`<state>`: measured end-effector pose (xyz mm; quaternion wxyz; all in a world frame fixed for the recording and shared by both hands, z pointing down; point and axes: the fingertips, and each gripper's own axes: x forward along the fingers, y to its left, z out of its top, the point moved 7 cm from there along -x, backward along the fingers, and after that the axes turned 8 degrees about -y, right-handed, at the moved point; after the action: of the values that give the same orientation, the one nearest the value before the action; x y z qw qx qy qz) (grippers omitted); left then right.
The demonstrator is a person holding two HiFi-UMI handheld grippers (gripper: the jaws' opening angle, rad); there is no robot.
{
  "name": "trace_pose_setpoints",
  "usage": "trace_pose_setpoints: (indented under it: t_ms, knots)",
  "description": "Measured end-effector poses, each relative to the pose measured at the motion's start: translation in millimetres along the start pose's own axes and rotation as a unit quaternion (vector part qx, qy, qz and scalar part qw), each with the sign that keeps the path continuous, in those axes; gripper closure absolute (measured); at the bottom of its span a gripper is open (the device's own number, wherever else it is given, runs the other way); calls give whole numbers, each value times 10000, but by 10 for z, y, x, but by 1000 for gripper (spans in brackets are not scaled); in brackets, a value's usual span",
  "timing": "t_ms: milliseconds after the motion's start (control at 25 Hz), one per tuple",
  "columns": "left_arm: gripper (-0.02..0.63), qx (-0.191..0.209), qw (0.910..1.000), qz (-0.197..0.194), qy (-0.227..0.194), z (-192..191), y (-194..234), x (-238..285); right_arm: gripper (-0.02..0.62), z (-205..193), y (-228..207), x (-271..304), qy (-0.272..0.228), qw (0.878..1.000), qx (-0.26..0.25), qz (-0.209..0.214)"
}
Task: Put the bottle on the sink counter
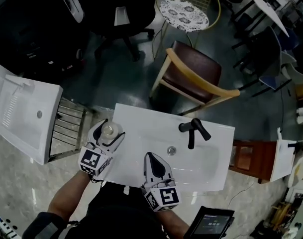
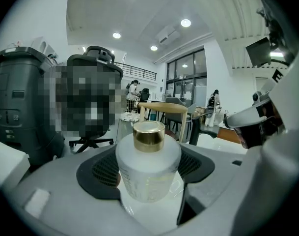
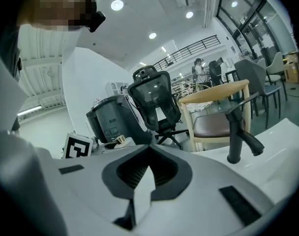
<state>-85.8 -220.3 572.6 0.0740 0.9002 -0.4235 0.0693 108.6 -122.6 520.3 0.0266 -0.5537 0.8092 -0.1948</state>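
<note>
**Head view.** A frosted white bottle (image 1: 109, 130) with a gold cap stands upright over the near left corner of the white desk (image 1: 141, 117). What is in it cannot be seen from above. The left tongs (image 1: 113, 128) reach in from the near edge, one jaw on each side of the bottle. To the right the desk dips into a sink basin (image 1: 191, 158) with a round drain (image 1: 171, 151). A black tap (image 1: 192, 130) stands at the far rim. The right tongs (image 1: 151, 157) lie over the near rim of the basin, well apart from the bottle, with the jaws drawn to a single point. Beyond the desk stands a wooden chair (image 1: 196, 71) with a brown seat.

**Left gripper view.** The bottle fills the gap between the jaws, which are spread to its width. The dark ribbed pads (image 2: 102, 168) press its sides, so the tongs grip it by the body. The gold cap (image 2: 149, 135) rises clear above the jaws. The frosted wall shows only a faint pale tint, so the contents cannot be told. The base sits at or just above the glossy white surface; contact cannot be confirmed.

**Right gripper view.** The two jaws meet along a closed seam with nothing between them. The tap and the wooden chair lie ahead to the right, and a black office chair (image 3: 156, 102) stands behind.
</note>
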Motion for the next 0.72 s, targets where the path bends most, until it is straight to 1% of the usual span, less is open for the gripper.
trace_pose_setpoints:
  t_ms: [440, 600, 720]
  knots:
    - [268, 153, 9995, -233, 154, -259, 224, 507, 600, -215, -81, 264, 332, 9992, 190, -145]
    - [268, 122, 9991, -265, 303, -448, 275, 635, 600, -304, -141, 286, 421, 9986, 238, -221]
    - [268, 122, 9989, -298, 327, -504, 294, 719, 600, -350, -171, 304, 494, 9982, 247, -254]
